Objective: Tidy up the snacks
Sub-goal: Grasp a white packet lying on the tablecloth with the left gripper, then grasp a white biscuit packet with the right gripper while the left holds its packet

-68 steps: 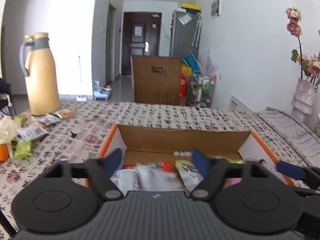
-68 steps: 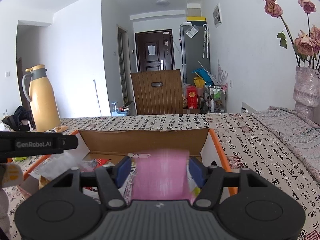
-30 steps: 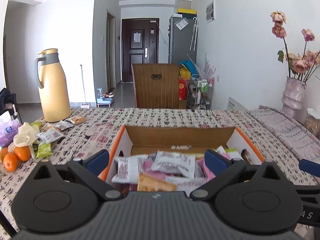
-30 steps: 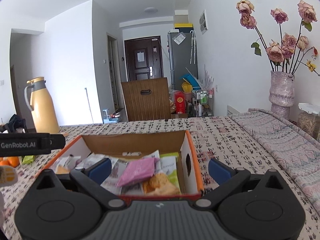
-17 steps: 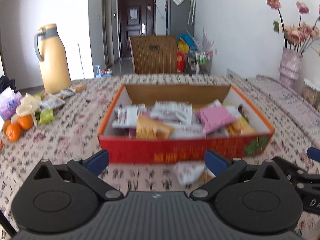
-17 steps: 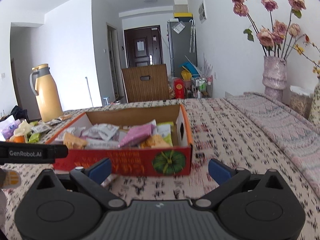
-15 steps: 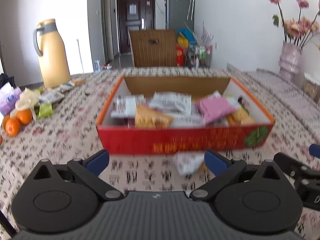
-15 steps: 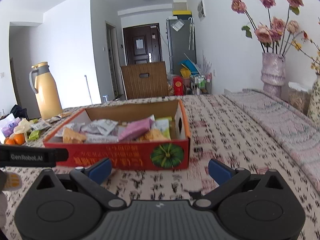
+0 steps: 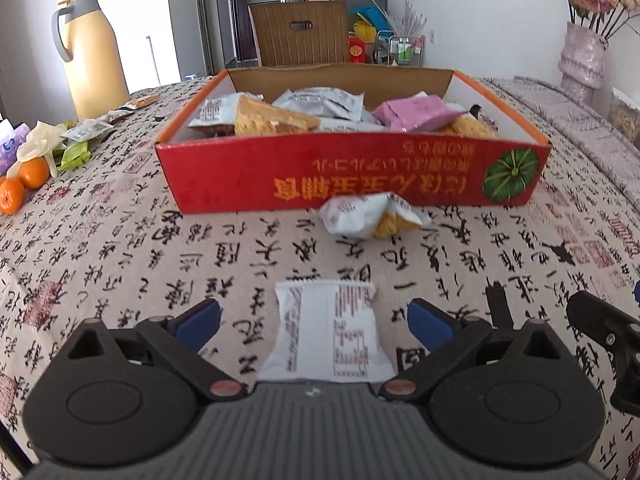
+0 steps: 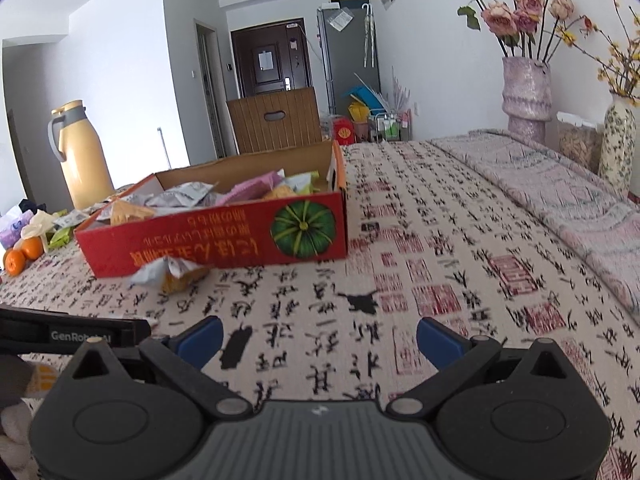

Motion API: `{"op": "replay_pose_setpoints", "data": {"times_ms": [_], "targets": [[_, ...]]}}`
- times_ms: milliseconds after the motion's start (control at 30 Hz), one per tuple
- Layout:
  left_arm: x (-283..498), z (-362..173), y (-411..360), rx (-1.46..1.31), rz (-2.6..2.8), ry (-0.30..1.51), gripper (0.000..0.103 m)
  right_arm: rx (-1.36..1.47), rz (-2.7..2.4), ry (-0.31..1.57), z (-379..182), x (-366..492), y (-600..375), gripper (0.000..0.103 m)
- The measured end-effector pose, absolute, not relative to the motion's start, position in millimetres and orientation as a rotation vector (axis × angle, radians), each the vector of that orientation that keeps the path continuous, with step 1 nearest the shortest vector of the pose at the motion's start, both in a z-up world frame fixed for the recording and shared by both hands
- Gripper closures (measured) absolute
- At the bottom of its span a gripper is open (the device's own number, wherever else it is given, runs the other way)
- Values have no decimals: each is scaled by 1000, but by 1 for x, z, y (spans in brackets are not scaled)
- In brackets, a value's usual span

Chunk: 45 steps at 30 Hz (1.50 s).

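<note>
A red cardboard box (image 9: 352, 180) holds several snack packets, among them a pink one (image 9: 416, 112); the box also shows in the right wrist view (image 10: 216, 240). A white and yellow packet (image 9: 372, 218) lies on the cloth against the box's front wall, also seen in the right wrist view (image 10: 170, 274). A white packet (image 9: 326, 336) lies flat between the open fingers of my left gripper (image 9: 316, 324), not gripped. My right gripper (image 10: 318, 338) is open and empty over bare cloth, to the right of the box front.
A yellow thermos jug (image 9: 90, 52) stands far left, with loose packets (image 9: 84, 132), a white glove and oranges (image 9: 24, 180) near it. Vases with flowers (image 10: 526, 92) and a jar stand at the far right. A wooden chair (image 9: 298, 34) sits behind the table.
Both grippers have pulled back from the box and lowered toward the cloth. The white packet has come into view between the left fingers. The pink packet now lies in the box.
</note>
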State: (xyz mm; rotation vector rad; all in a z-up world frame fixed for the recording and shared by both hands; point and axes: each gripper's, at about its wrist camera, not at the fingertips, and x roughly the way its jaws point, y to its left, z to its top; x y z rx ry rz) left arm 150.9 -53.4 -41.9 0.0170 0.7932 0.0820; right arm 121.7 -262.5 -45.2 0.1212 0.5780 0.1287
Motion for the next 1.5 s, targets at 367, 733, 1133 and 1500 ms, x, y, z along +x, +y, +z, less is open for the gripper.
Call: {"op": "replay_pose_setpoints", "data": {"times_ms": [367,733,1133,1500], "targets": [[146,-43,-61,13,35,801,55,127,132,586,-49,114,-266,0],[134,-24,-39,-19,35,732,57,87,139,587,-45,113,-250,0],[138,-4,8,-40,58,656,57,45,210,553,-21,142,-201,0],[155,4,47,-49,61,634,57,-2,268,609,-20,192,-141,0]]}}
